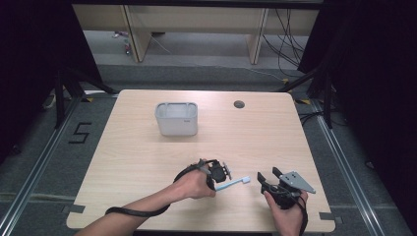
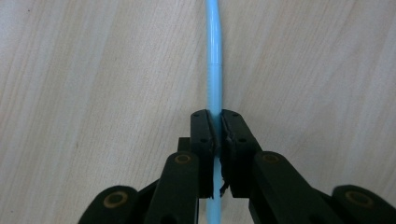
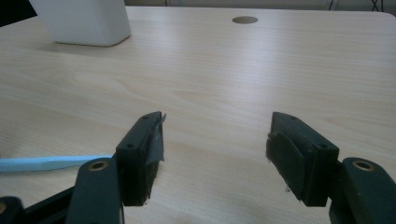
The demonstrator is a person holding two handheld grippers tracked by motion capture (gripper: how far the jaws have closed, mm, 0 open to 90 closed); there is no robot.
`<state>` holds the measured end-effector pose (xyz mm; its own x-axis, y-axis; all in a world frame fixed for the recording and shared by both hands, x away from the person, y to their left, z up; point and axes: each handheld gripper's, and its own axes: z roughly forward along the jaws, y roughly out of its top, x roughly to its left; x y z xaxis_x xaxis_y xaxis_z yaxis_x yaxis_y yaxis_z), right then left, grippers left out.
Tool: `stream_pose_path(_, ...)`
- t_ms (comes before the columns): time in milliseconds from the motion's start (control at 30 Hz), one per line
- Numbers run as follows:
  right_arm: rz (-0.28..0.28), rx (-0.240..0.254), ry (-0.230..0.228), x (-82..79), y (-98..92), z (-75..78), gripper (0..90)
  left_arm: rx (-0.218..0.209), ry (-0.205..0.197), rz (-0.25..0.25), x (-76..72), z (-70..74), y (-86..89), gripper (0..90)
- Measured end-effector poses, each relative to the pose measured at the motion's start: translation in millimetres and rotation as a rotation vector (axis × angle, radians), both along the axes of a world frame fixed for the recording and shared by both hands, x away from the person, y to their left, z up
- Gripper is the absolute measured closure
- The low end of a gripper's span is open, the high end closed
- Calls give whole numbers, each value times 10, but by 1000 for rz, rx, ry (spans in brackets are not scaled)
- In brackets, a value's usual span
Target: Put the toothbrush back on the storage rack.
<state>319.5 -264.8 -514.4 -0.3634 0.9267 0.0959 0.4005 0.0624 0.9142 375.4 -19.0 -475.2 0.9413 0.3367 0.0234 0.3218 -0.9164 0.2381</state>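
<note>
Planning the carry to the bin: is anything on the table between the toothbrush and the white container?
Nothing: in the high view, bare table separates the toothbrush, clamped in the left gripper, from the white container.

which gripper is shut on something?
The left gripper: its jaws clamp the light blue toothbrush. The right gripper stands open over bare table.

Even overhead light on table (image 1: 147, 162), dark surround; soft shadows; gripper views slightly soft, mild glare.

A lab recording bay: black curtains (image 1: 29, 73), floor marking tape (image 1: 78, 132), loose cables (image 1: 287, 42).
</note>
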Motion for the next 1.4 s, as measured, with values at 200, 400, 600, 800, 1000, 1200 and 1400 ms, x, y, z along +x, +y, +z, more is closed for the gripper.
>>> stream_pose_path(200, -10, -6, 2, -6, -8, 7, 366, 1, -8, -16, -8, -1, -10, 836)
stream_pose_path(400, -4, 5, 6, -3, -1, 3, 366, 2, -26, -37, -22, -10, -12, 836)
stream_pose_path(600, -12, -3, 8, -9, -4, 6, 365, -13, -21, -40, -12, -11, 13, 838)
stream_pose_path(800, -13, -3, 7, -10, -4, 6, 367, -49, -26, -40, -24, 3, 55, 838)
stream_pose_path(1000, -3, -9, -8, -7, -19, 4, 368, -85, -26, -23, -59, 67, 104, 838)
stream_pose_path(1200, -14, 6, -17, -14, -27, 3, 372, -137, -50, -13, -70, 121, 192, 838)
stream_pose_path(1400, -21, 62, -19, -26, -77, 0, 369, -247, -90, 32, -56, 168, 398, 838)
